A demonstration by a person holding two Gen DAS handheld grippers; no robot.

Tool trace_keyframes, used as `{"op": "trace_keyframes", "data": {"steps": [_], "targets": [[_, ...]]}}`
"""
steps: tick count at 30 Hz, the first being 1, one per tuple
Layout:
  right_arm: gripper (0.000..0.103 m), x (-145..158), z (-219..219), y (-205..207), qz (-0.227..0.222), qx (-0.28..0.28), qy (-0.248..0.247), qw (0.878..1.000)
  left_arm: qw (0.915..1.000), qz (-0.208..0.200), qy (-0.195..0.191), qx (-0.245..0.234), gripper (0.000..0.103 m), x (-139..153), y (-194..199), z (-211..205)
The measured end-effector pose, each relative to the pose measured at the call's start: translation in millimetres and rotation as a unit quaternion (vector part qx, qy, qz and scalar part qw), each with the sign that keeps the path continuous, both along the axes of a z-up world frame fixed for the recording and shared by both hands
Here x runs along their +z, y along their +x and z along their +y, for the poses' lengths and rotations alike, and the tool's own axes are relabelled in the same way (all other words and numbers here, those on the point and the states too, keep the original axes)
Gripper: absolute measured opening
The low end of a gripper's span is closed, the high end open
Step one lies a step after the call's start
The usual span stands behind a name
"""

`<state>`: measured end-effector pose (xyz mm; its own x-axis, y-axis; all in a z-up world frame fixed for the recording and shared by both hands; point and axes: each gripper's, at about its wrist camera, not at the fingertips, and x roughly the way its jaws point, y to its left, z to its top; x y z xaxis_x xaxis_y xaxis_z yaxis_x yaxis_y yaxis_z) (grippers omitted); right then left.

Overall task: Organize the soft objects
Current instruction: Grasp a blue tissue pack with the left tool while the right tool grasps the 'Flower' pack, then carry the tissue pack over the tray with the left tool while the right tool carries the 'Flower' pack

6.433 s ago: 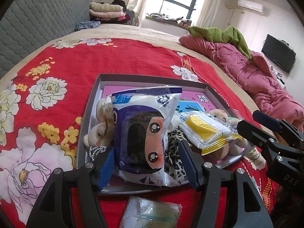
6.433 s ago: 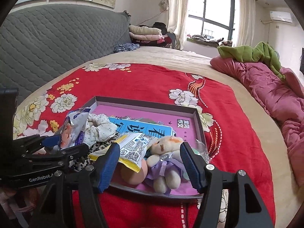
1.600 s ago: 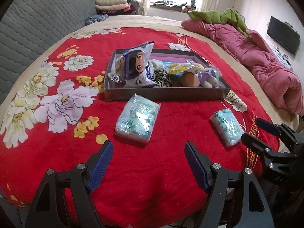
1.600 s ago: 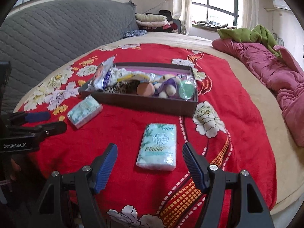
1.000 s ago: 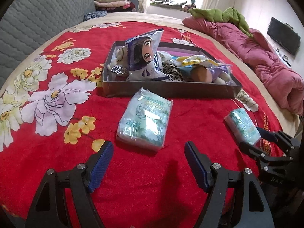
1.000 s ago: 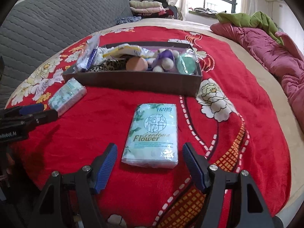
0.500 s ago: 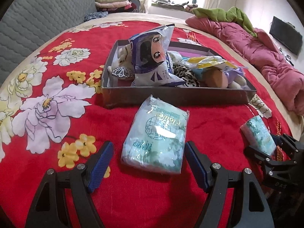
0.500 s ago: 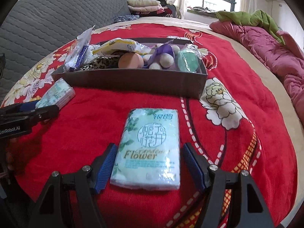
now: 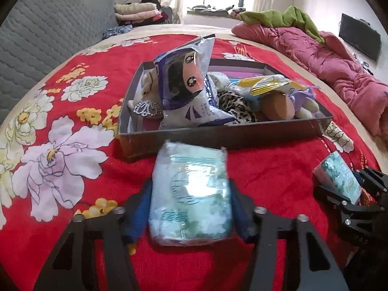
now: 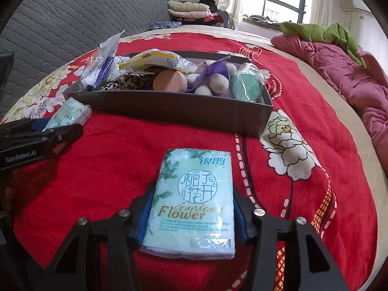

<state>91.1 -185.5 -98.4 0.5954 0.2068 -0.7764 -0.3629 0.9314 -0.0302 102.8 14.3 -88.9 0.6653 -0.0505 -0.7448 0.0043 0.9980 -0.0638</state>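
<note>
Downward-tilted, both tools (image 9: 191,208) (image 10: 191,214) have just closed, apparently gripping tissue packs (image 9: 190,194) (image 10: 194,201).

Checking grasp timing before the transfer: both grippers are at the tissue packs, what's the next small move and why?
Probably lift both straight up. The left gripper and right gripper have just been closing, and their pads now flank and touch the left tissue pack and right tissue pack, which lie on the red blanket short of the box.

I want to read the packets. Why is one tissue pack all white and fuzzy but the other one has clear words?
Left wrist view: the tissue pack between the left gripper pads is blurred, with white glare on its plastic. Right wrist view: the other tissue pack in the right gripper is sharp, so "Flower" is readable. Both views bend at the edges.
</note>
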Motion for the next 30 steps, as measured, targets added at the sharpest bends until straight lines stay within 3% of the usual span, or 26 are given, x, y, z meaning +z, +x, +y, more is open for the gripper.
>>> {"op": "trace_keyframes", "data": {"steps": [11, 22, 30], "targets": [[0.048, 3.2, -5.2, -0.2, 0.007, 0.002, 0.001, 1.000, 0.9996, -0.006, -0.027, -0.006, 0.050, 8.6, -8.7, 2.3], [0.047, 12.1, -17.9, -4.5, 0.015, 0.002, 0.014, 1.000, 0.9998, -0.017, -0.010, -0.009, 0.050, 32.5, -35.0, -18.5], [0.047, 29.5, -25.7, -8.4, 0.000, 0.002, 0.033, 0.999, 0.9999, 0.009, -0.005, -0.006, 0.050, 34.4, -42.4, -27.5]]}}
